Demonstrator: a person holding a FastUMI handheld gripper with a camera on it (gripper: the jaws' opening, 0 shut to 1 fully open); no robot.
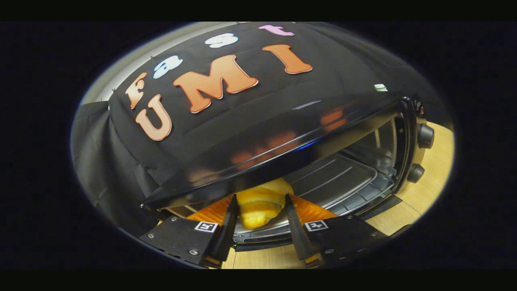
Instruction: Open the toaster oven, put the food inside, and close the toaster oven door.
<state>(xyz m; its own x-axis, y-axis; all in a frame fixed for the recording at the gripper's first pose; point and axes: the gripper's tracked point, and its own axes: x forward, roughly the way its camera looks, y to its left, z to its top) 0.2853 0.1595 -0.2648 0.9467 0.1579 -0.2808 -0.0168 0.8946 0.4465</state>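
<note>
Jaws of the gripper (260, 202) standing apart, 1 on each side of the croissant (260, 206), whether pressing it impossible to tell. Croissant lying at the front of the tray (339, 182) inside the open toaster oven (282, 137). 2 knobs (425, 136) sitting on its right side. Oven resting on the wooden worktop (428, 182).

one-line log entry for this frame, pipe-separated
stage: placing food | claw: shut on croissant | croissant: at toaster oven mouth, over tray | door: open | knobs: untouched
</note>
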